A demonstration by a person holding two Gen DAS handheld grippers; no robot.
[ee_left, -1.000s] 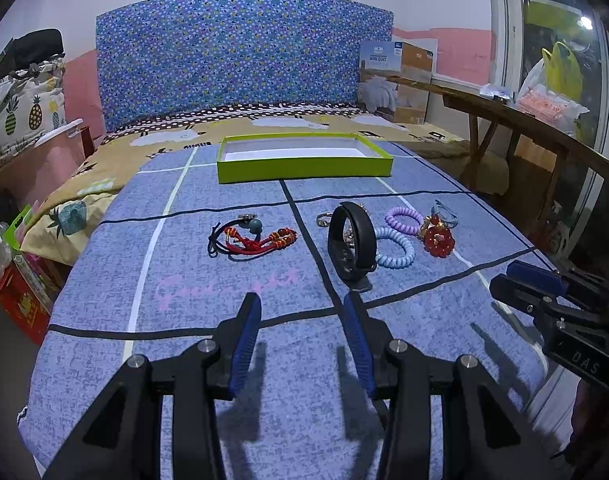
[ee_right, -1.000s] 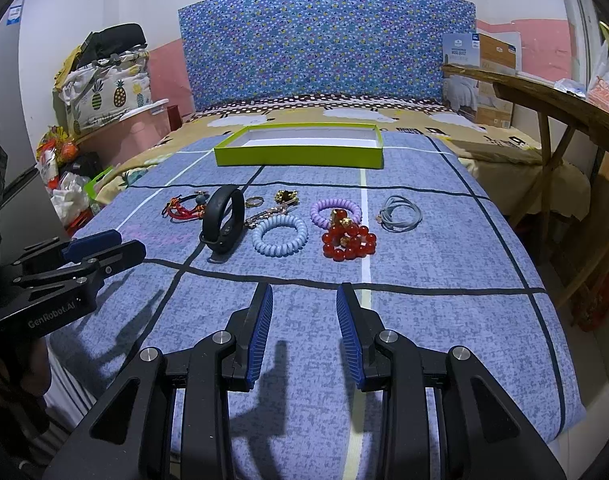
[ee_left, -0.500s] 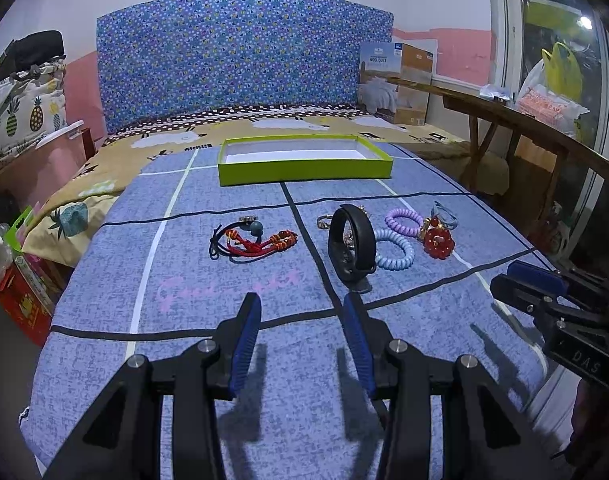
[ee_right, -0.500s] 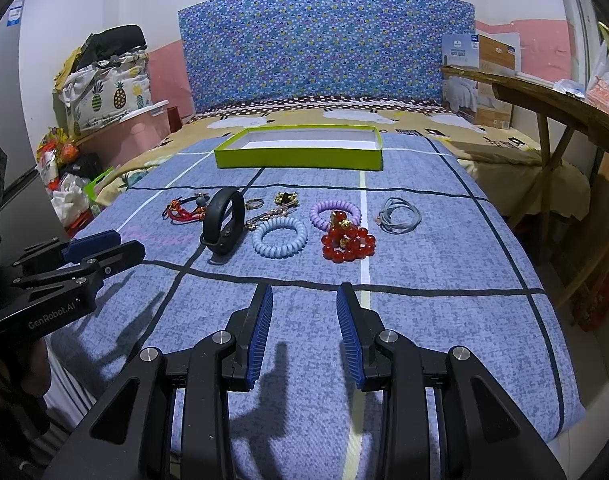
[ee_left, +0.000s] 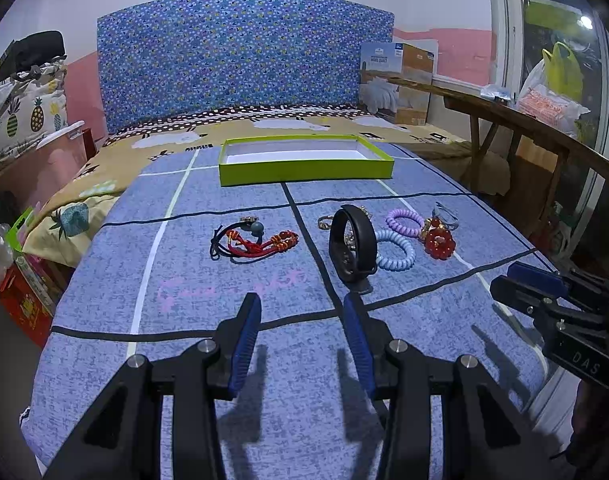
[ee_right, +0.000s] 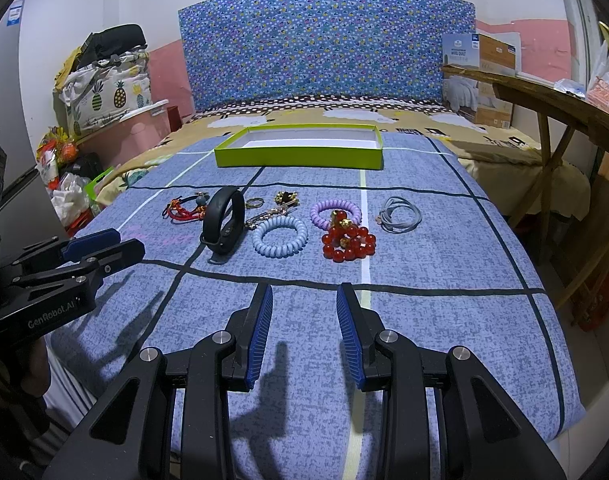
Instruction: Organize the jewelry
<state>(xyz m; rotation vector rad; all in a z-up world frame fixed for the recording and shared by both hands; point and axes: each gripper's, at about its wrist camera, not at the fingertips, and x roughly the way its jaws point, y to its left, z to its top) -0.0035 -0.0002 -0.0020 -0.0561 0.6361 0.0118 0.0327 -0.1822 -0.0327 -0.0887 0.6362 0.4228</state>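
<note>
Jewelry lies in a row on the blue cloth: a red and black cord bracelet (ee_left: 253,241) (ee_right: 184,209), a black wristband (ee_left: 353,243) (ee_right: 222,225) standing on edge, a light blue coil tie (ee_left: 396,249) (ee_right: 280,236), a purple coil tie (ee_left: 404,221) (ee_right: 335,213), a red bead bracelet (ee_left: 439,241) (ee_right: 348,243) and a grey hair tie (ee_right: 399,214). A green tray (ee_left: 304,168) (ee_right: 299,157) with a white inside stands behind them. My left gripper (ee_left: 301,328) and right gripper (ee_right: 304,328) are open and empty, short of the jewelry.
The cloth covers a table set against a bed with a blue patterned headboard (ee_right: 324,40). A wooden bench (ee_right: 544,100) stands at the right. Bags and boxes (ee_right: 104,92) pile up at the left. Small gold pieces (ee_right: 280,204) lie behind the coil ties.
</note>
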